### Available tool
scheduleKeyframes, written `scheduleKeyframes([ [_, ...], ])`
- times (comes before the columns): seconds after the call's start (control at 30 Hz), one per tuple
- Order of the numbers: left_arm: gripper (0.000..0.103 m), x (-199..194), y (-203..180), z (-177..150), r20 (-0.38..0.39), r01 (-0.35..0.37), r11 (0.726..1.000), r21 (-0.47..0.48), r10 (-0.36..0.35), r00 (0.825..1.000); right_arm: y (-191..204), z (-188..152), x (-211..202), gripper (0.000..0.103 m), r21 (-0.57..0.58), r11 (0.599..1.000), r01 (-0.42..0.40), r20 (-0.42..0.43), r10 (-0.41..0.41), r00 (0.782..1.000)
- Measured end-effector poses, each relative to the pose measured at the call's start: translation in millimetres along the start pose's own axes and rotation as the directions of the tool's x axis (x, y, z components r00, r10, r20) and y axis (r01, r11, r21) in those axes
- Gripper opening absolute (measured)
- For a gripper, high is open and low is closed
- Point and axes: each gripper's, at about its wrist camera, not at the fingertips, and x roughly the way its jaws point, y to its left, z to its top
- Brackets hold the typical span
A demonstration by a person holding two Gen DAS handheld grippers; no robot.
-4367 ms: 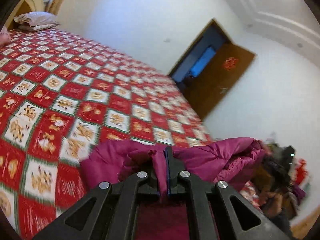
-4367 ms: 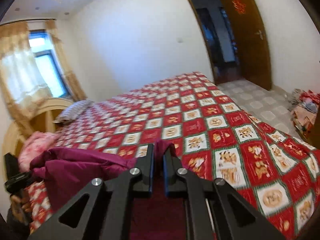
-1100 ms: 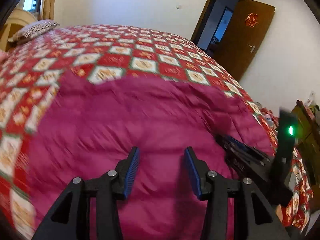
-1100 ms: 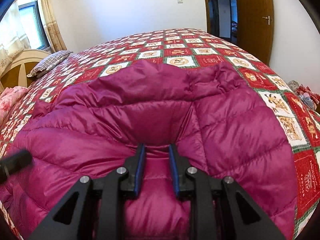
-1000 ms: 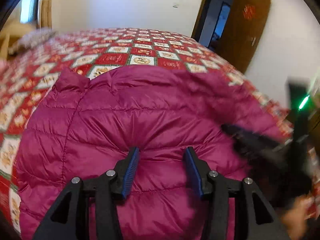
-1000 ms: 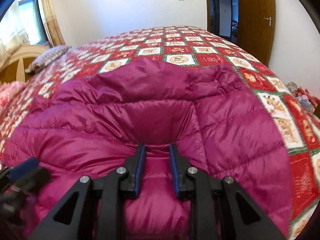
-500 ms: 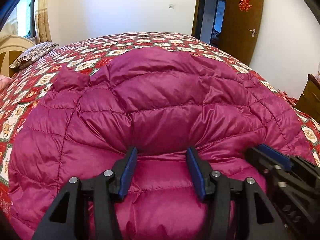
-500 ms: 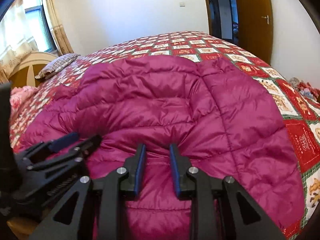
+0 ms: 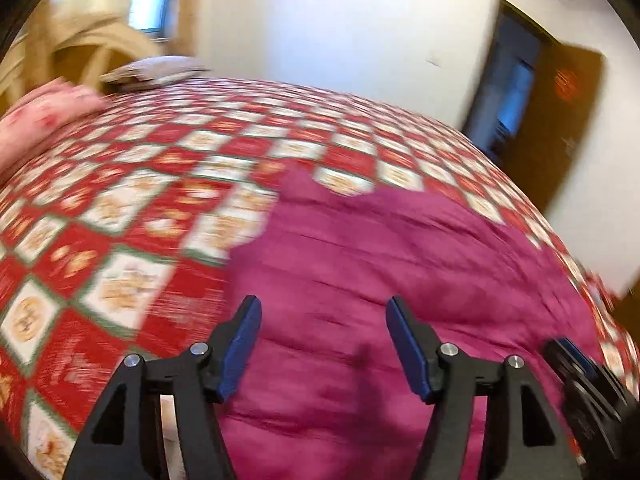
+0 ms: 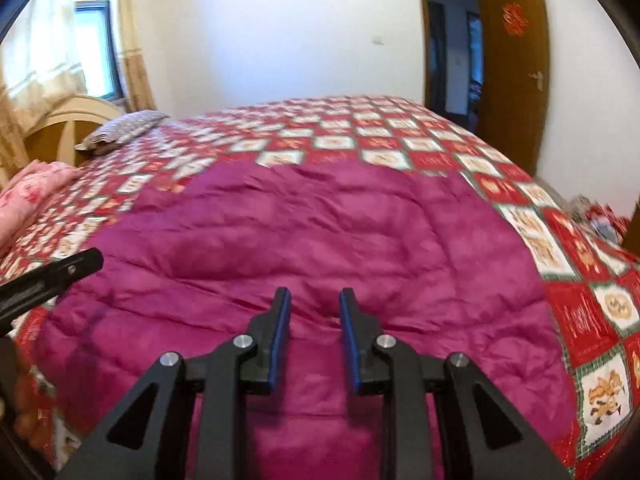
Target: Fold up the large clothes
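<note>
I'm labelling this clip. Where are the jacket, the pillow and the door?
jacket (image 10: 320,232), right wrist view, middle of its quilted top.
pillow (image 10: 120,130), right wrist view, its striped top by the headboard.
door (image 10: 512,80), right wrist view, middle of the open wooden leaf.

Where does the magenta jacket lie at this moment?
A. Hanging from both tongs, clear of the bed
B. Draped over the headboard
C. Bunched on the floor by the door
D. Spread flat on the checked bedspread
D: the jacket lies spread on the bedspread, and neither the left tongs nor the right tongs grip any of it.
</note>
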Motion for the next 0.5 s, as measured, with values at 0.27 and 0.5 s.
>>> scheduleKeyframes([
  [0.27,0.066,26,41,-33,-0.096,0.109,0.967,-0.232,-0.134,0.986,14,-15,49,0.027,0.04,0.999,-0.034,-0.093,0.037,0.995],
  [0.5,0.07,28,34,-40,-0.076,0.124,0.968,-0.219,-0.143,0.987,21,-18,44,0.027,0.016,1.0,-0.015,-0.084,0.016,0.996],
])
